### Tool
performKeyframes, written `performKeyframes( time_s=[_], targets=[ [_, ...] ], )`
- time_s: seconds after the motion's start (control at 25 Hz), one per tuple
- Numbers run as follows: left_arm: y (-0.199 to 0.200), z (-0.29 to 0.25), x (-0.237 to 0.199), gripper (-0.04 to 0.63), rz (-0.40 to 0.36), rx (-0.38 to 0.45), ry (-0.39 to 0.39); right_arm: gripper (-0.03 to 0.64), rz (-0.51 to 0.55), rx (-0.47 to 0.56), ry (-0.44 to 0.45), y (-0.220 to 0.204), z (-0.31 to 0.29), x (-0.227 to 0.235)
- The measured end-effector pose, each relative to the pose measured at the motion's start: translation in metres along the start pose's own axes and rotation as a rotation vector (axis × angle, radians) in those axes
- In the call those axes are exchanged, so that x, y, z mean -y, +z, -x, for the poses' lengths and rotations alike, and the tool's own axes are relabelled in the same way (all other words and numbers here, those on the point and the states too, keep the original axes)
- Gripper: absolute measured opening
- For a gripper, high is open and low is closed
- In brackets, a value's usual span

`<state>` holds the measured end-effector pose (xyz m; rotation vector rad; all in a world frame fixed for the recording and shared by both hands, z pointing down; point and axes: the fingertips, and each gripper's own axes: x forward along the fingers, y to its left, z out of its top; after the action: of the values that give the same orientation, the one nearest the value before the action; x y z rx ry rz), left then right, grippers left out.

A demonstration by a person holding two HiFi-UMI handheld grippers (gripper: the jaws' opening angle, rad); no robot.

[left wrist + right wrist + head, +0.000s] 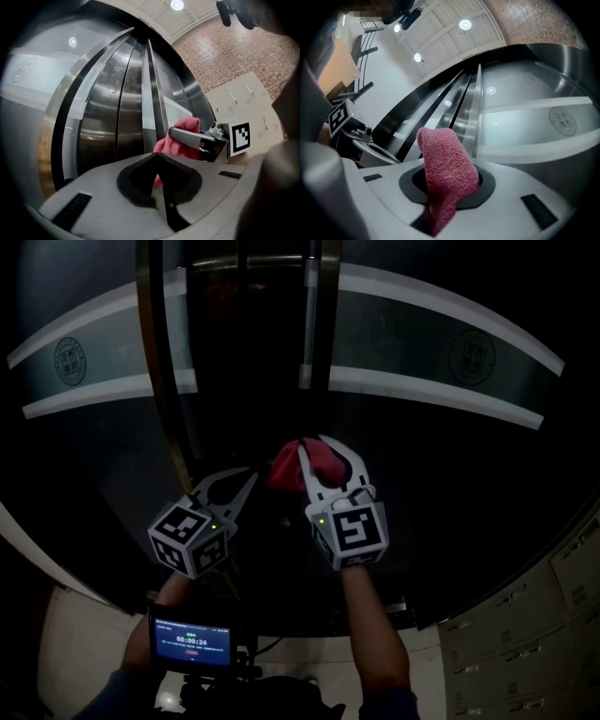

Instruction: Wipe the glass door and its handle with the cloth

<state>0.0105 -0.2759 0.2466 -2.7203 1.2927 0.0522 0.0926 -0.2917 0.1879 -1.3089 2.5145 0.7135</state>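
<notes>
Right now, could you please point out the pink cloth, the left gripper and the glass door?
pink cloth (445,164), right gripper view, its middle.
left gripper (249,472), head view, fingertips.
glass door (450,437), head view, dark pane.

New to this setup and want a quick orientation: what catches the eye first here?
The pink cloth, pinched in the right gripper at the middle of the head view, stands out against the dark glass door. White bands with round emblems cross the door, and a tall metal handle runs down beside the left gripper, whose jaws are shut on nothing.
</notes>
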Motion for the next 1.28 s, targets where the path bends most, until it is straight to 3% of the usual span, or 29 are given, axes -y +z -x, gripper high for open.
performKeyframes(
  time_s=[0.2, 0.32, 0.48, 0.68, 0.96, 1.12, 1.28],
  targets=[
    [-0.012, -0.001, 0.006, 0.011, 0.016, -0.023, -0.001, 0.081, -0.073, -0.089, -0.001, -0.045, 0.011, -0.008],
    [-0.013, -0.002, 0.011, 0.011, 0.000, -0.034, -0.012, 0.081, -0.069, -0.091, 0.000, -0.044, 0.012, -0.010],
    [-0.008, 0.009, 0.001, 0.011, -0.017, -0.018, 0.021, 0.081, -0.083, -0.025, 0.046, -0.020, 0.005, -0.033],
    [0.006, 0.038, -0.029, 0.011, -0.028, 0.006, 0.098, 0.081, -0.167, 0.067, 0.176, 0.018, -0.024, -0.095],
    [0.008, 0.105, -0.083, 0.011, -0.032, 0.004, 0.218, 0.081, -0.204, 0.066, 0.304, 0.034, -0.061, -0.180],
    [0.015, 0.140, -0.114, 0.011, -0.030, 0.015, 0.266, 0.081, -0.167, 0.081, 0.349, 0.062, -0.094, -0.205],
    [0.019, 0.165, -0.135, 0.011, -0.034, 0.017, 0.285, 0.081, -0.037, 0.179, 0.355, 0.140, -0.144, -0.191]
  ],
)
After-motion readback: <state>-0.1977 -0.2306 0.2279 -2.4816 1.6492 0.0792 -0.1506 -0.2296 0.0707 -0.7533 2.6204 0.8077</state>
